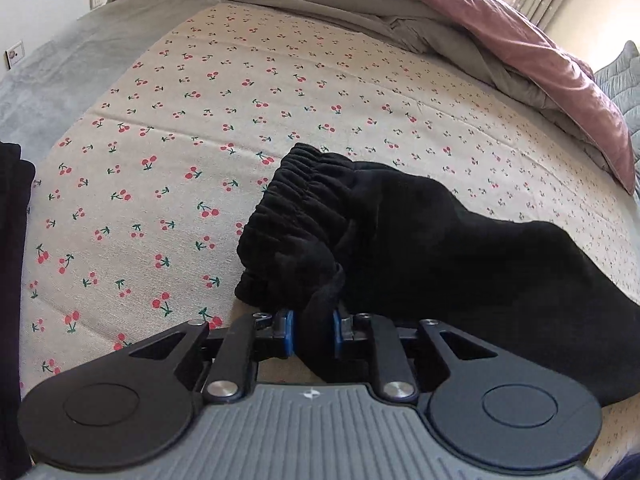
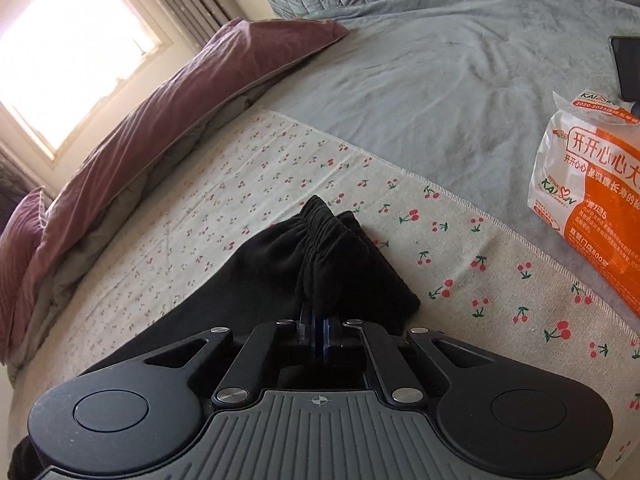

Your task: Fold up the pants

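Black pants (image 1: 400, 236) lie bunched on a cherry-print cloth (image 1: 180, 128) spread over the bed. The elastic waistband (image 1: 304, 176) points away from me. My left gripper (image 1: 313, 334) is shut on a thick fold of the pants near the waist, its blue pads (image 1: 289, 332) pressing the fabric from both sides. In the right wrist view the pants (image 2: 320, 256) show with the waistband (image 2: 320, 216) on top. My right gripper (image 2: 318, 334) is shut on the near edge of the pants, its jaws almost together.
A pink and grey duvet (image 1: 520, 52) is heaped along the far side of the bed. An orange and white plastic bag (image 2: 592, 208) and a dark phone (image 2: 628, 68) lie on the grey sheet (image 2: 440, 72). More dark fabric (image 1: 12, 280) sits at the left edge.
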A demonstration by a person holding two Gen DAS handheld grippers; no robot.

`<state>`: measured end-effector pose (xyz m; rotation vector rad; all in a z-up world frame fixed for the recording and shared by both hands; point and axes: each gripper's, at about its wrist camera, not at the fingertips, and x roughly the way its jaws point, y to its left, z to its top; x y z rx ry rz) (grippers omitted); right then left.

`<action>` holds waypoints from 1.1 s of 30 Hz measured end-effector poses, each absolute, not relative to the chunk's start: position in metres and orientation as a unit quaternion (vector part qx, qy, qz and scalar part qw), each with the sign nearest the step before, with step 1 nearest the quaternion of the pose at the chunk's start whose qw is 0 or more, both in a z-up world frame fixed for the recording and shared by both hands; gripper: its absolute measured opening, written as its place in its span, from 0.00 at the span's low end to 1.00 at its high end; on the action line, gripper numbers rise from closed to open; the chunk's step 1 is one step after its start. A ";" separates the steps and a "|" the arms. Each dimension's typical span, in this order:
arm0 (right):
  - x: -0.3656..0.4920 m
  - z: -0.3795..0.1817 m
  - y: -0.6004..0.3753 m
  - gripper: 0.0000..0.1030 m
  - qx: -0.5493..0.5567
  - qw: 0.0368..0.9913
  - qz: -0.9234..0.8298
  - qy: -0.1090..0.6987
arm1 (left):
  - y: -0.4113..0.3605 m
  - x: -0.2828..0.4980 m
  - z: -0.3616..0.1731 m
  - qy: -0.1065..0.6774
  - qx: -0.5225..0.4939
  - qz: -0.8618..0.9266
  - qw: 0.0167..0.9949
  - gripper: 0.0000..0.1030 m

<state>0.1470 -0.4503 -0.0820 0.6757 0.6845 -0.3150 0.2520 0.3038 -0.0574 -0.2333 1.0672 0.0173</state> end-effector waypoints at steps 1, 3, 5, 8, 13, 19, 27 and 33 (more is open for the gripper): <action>0.149 -0.085 -0.449 0.03 0.315 0.873 -0.154 0.338 | 0.302 0.251 -0.066 0.518 -0.095 0.008 0.850 0.18; 0.152 -0.102 -0.447 0.03 0.302 0.862 -0.163 0.373 | 0.302 0.246 -0.079 0.526 -0.076 0.013 0.847 0.32; 0.149 -0.120 -0.448 0.03 0.313 0.853 -0.166 0.382 | 0.309 0.241 -0.086 0.526 -0.088 0.020 0.846 0.47; 0.141 -0.123 -0.454 0.01 0.341 0.849 -0.170 0.366 | 0.322 0.230 -0.086 0.514 -0.107 0.009 0.851 0.61; 0.143 -0.108 -0.455 0.19 0.324 0.850 -0.191 0.368 | 0.348 0.210 -0.069 0.474 -0.167 -0.005 0.864 0.66; 0.134 -0.070 -0.438 0.52 0.245 0.856 -0.313 0.331 | 0.376 0.190 -0.037 0.391 -0.273 0.048 0.878 0.62; 0.182 -0.015 -0.332 0.60 0.015 0.919 -0.248 0.307 | 0.321 0.240 0.007 0.367 -0.243 0.023 0.898 0.64; 0.252 -0.032 -0.187 0.60 -0.056 0.942 0.014 0.330 | 0.267 0.299 -0.030 0.390 -0.304 -0.004 0.869 0.56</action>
